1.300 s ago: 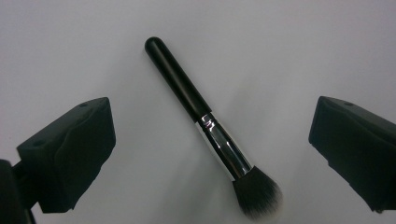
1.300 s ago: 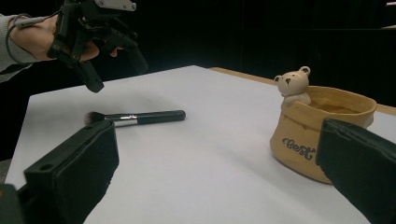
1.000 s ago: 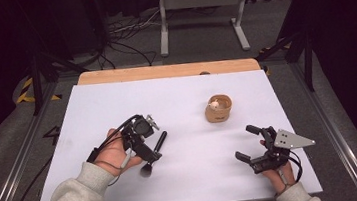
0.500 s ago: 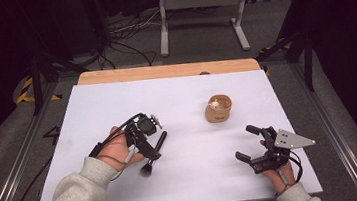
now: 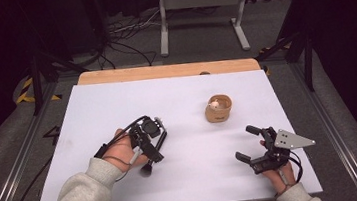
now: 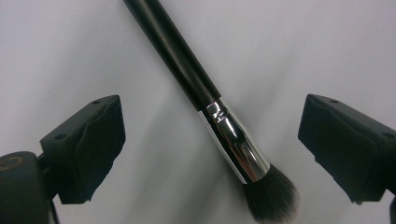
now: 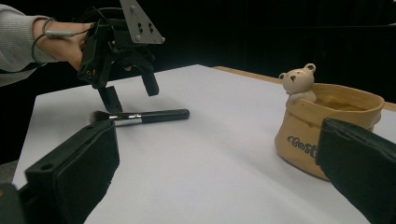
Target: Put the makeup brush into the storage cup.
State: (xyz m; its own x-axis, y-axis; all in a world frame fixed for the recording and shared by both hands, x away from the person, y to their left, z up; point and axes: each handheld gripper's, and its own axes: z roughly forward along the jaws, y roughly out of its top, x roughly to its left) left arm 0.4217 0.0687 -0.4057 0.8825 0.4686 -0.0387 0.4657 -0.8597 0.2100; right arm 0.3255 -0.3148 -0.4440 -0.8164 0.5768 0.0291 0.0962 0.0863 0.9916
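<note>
Your right tongs (image 5: 249, 144) are resting near the front right of the desk (image 5: 186, 99), their jaws standing wide apart with nothing between them; in the right gripper view the two black padded jaws are framing open white surface. Your left tongs (image 5: 155, 150) are hanging over the makeup brush (image 6: 219, 119) at the front left, pointing down at it, and their jaws have just been closing a little, yet they are still gaping, the pads (image 6: 100, 135) well clear of the brush on either side. The brush is lying flat on the desk between those jaws: a slim, glossy black handle, a shiny metal ferrule, and a soft, dark, rounded tuft of bristles, with the handle running away from your hand.

Farther back, right of the middle, a small tan ceramic pot (image 5: 218, 109) is standing upright, shaped like a sack with a rolled rim and dark lettering on its side; a little pale bear figure (image 7: 299, 80) is perching on its rim. What is lying inside the pot you cannot tell.

The desk top is smooth and matt white, with plenty of bare room between brush and pot, and a wooden strip (image 5: 163, 72) is running along its far edge
</note>
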